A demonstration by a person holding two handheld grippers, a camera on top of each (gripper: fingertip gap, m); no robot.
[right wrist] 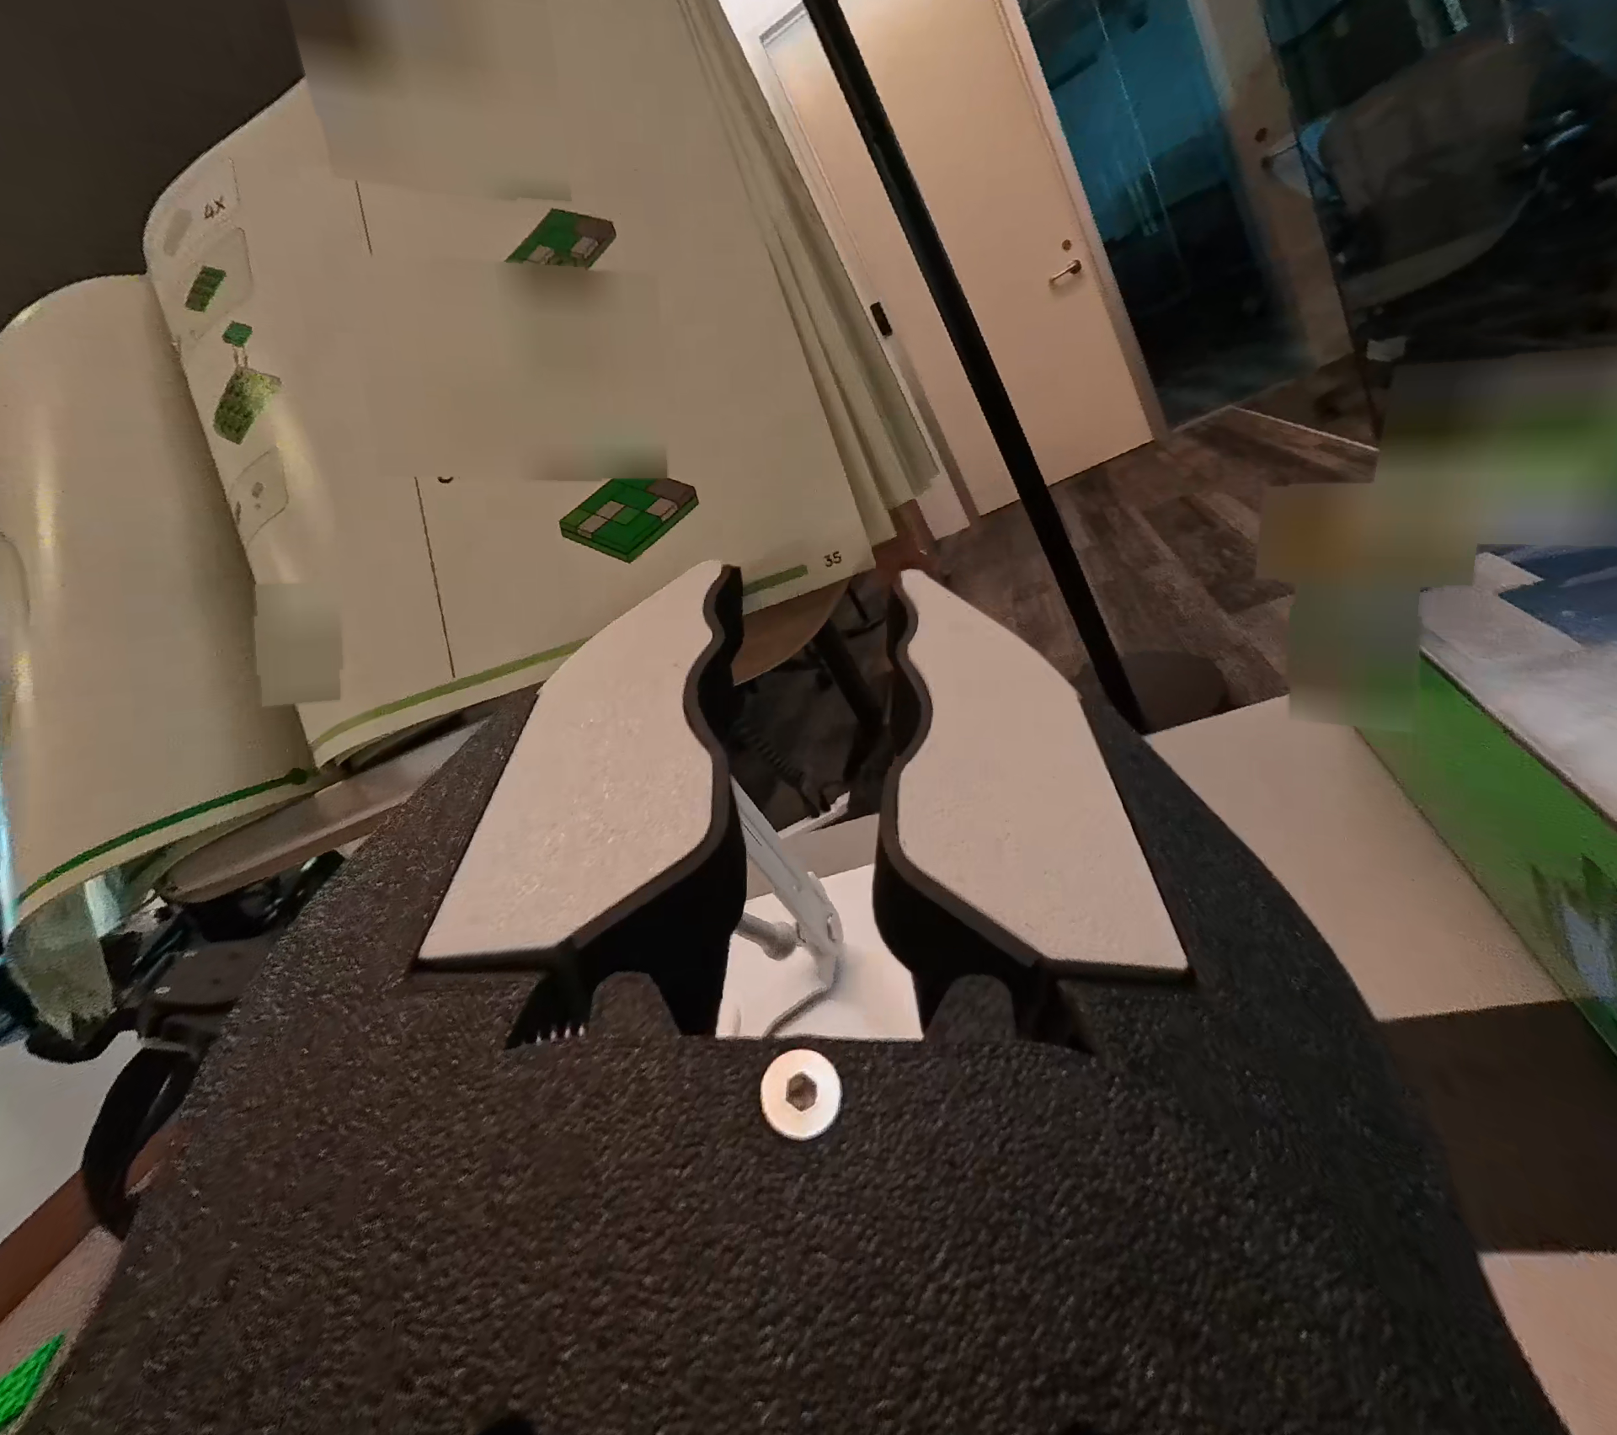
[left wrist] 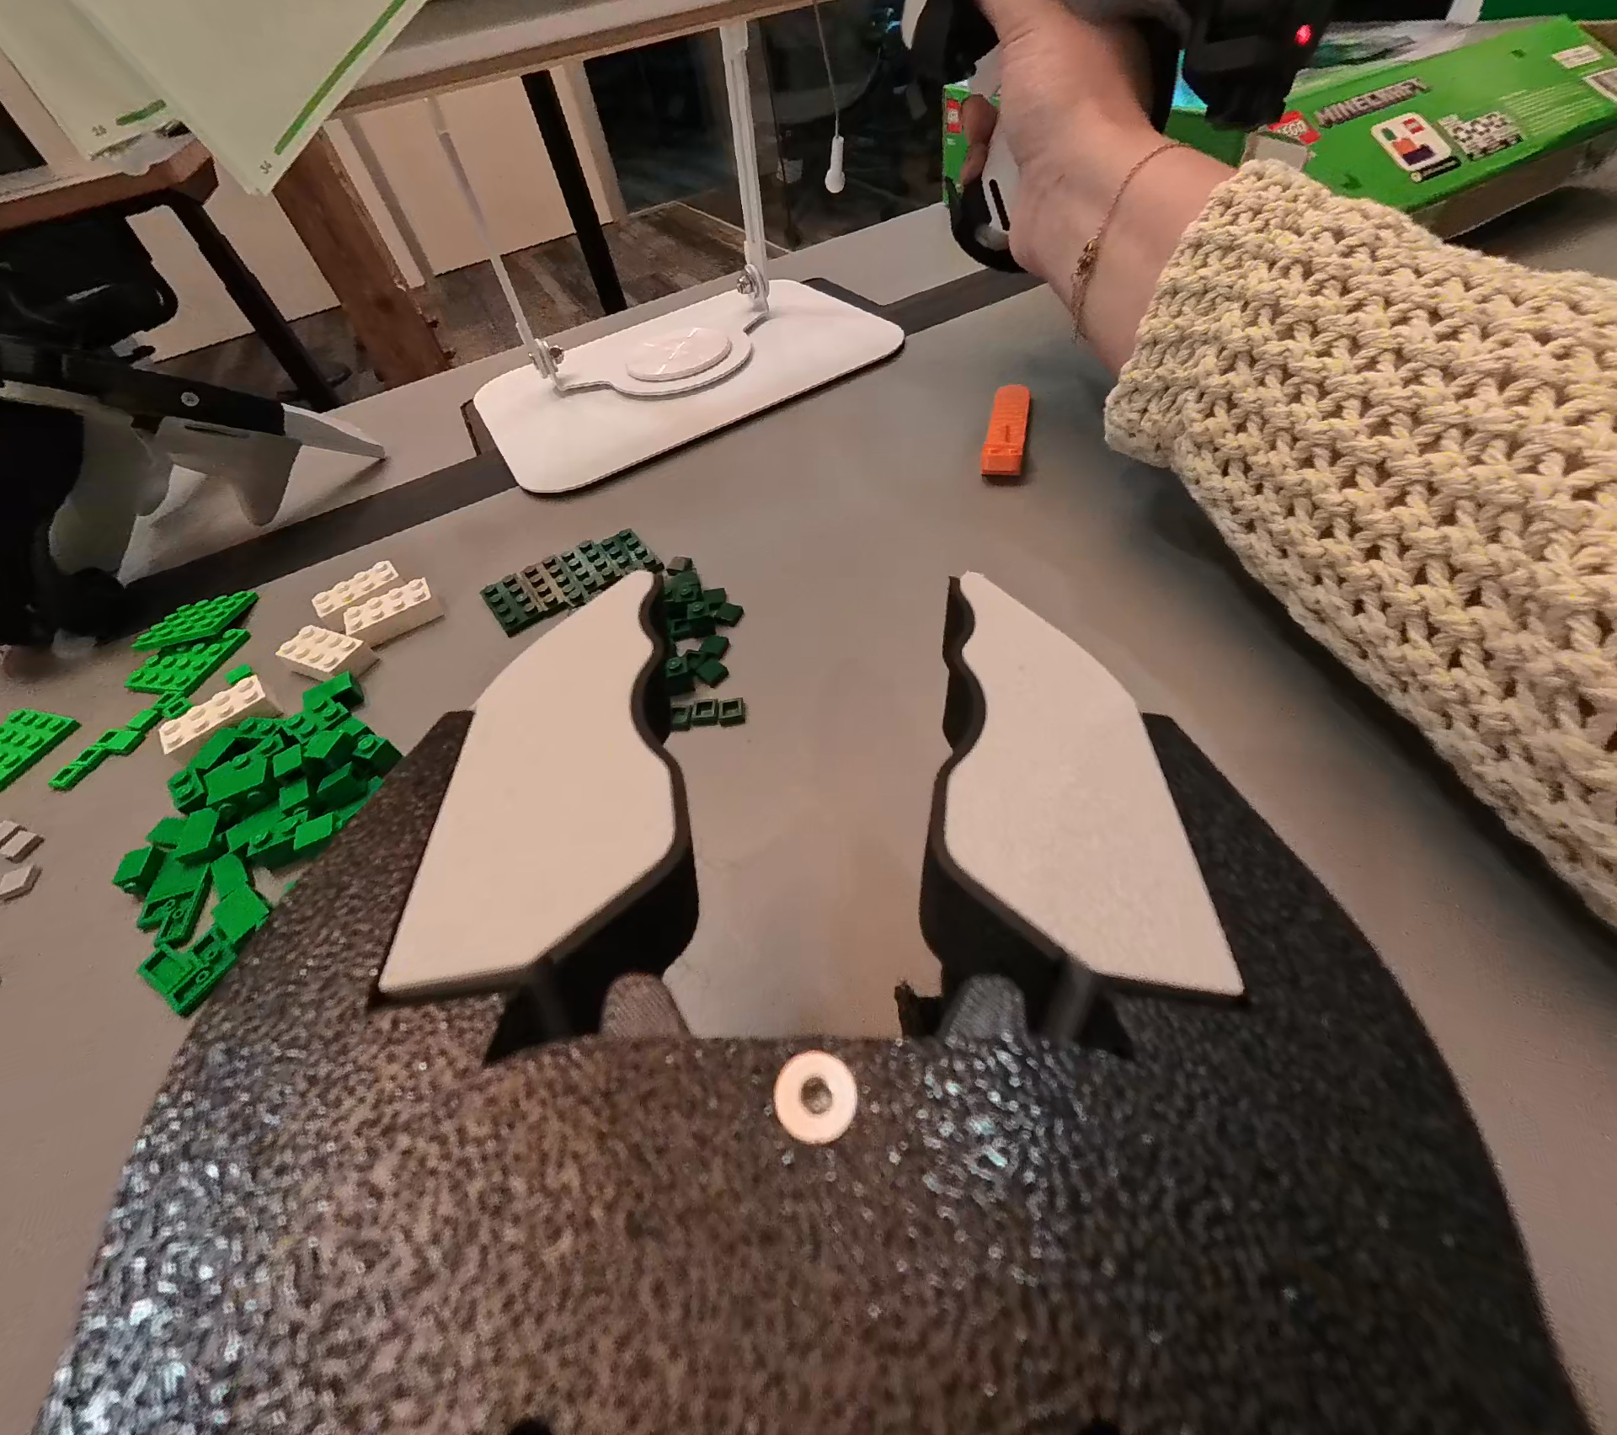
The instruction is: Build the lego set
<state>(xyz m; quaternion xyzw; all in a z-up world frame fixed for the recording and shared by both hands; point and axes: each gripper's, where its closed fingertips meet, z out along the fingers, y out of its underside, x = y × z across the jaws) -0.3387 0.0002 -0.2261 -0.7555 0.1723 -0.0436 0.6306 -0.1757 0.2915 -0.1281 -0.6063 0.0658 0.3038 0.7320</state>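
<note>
While nothing is gripped yet, left tongs [left wrist: 801, 592] hover low over grey tabletop [left wrist: 875, 518], jaws spread wide, empty. Pointed at bare patch just right of dark green small pieces [left wrist: 700, 649]; likely parked there as staging spot for assembly.

Lego parts sorted by colour on left side of tabletop, presumably for quick picking:
- bright green brick pile [left wrist: 254, 815], nearest the left tongs
- white bricks [left wrist: 367, 605] behind the pile
- bright green flat plates [left wrist: 192, 632] far left
- dark green plates [left wrist: 569, 575] partly hidden by left finger
- few grey tiles [left wrist: 17, 850] at left edge

Orange brick separator [left wrist: 1006, 430] lying alone, well apart from piles. Green set box [left wrist: 1444, 124] at far right.

Right tongs [right wrist: 814, 597] raised high off tabletop, held by hand [left wrist: 1050, 107] in knit sleeve [left wrist: 1400, 474]; jaws parted with moderate gap, holding nothing. Aimed toward lower corner of open instruction booklet [right wrist: 542, 430], propped on white stand [left wrist: 691, 378] so pages face the builder. Probably checking the step or about to turn a page; cannot tell which.

No assembled piece visible; build judged at an early or between-steps stage.
</note>
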